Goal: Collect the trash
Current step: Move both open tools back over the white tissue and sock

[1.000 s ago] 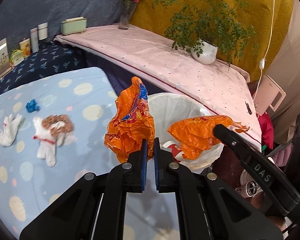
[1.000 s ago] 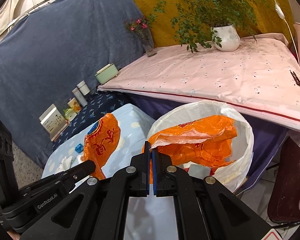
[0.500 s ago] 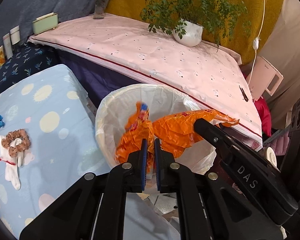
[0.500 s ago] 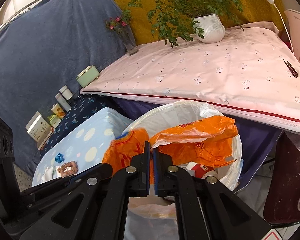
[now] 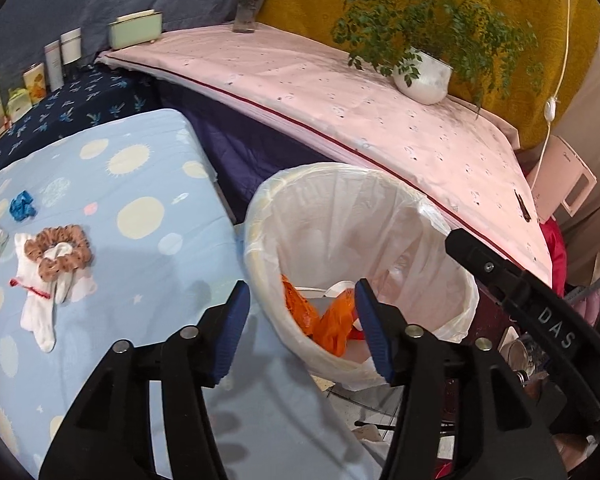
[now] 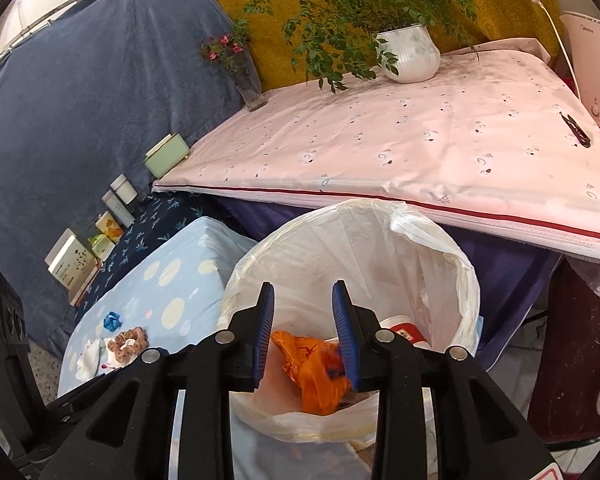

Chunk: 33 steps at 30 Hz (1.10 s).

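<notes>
A white bin with a plastic liner (image 5: 260, 220) stands between the blue bed and the pink table; it also shows in the right wrist view (image 6: 466, 280). Crumpled orange wrappers (image 5: 328, 326) lie inside it, also seen in the right wrist view (image 6: 316, 372), beside a red and white cup (image 6: 406, 330). My left gripper (image 5: 302, 328) is open and empty over the bin's near rim. My right gripper (image 6: 302, 324) is open and empty above the bin; one of its black fingers (image 5: 520, 292) shows at the right of the left wrist view.
On the blue dotted bed (image 5: 140, 184) lie white socks (image 5: 40, 304), a brown scrunchie (image 5: 58, 252) and a small blue scrap (image 5: 22, 206). The pink table (image 5: 340, 92) holds a potted plant (image 5: 424, 76), a vase and a green box. Jars and boxes line the far left.
Both grippers opened and let go of the orange wrappers, which dropped into the bin. The left gripper had swung from the bed to over the bin.
</notes>
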### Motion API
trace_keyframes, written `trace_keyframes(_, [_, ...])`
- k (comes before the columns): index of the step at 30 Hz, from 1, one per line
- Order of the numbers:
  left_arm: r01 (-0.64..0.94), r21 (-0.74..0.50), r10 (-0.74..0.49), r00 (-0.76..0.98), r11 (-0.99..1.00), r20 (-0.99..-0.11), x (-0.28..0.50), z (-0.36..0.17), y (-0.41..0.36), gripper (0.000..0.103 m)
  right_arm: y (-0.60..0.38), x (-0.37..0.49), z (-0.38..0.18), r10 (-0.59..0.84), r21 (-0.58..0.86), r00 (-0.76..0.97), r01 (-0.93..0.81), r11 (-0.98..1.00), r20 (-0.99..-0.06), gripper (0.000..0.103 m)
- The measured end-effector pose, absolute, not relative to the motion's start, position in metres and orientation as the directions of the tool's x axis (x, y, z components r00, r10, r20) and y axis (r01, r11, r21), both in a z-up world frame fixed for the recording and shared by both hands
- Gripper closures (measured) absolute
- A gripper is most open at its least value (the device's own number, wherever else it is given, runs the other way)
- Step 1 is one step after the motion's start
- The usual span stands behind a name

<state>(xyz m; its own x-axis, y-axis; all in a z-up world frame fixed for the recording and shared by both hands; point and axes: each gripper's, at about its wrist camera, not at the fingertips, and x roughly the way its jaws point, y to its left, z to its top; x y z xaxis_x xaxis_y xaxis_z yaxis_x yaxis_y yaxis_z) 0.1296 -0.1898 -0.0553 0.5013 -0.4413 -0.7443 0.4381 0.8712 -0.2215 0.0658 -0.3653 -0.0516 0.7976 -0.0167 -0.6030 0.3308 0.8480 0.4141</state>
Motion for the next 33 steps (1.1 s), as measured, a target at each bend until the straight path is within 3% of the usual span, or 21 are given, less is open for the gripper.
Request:
trace_keyframes(16, [0.277, -0.244, -0.362, 0.554, 0.929, -0.750, 0.128, -0.063, -0.100, 0.042, -0.298, 0.069, -0.040, 0.078, 0.413, 0.797, 0.223, 0.883, -0.598, 0.071])
trace_keyframes(33, [0.090, -0.228, -0.235, 0.610, 0.969, -0.757, 0.132, -0.075, 0.022, 0.039, -0.181, 0.092, -0.044, 0.206, 0.391, 0.746, 0.079, 0.917, -0.634, 0.057])
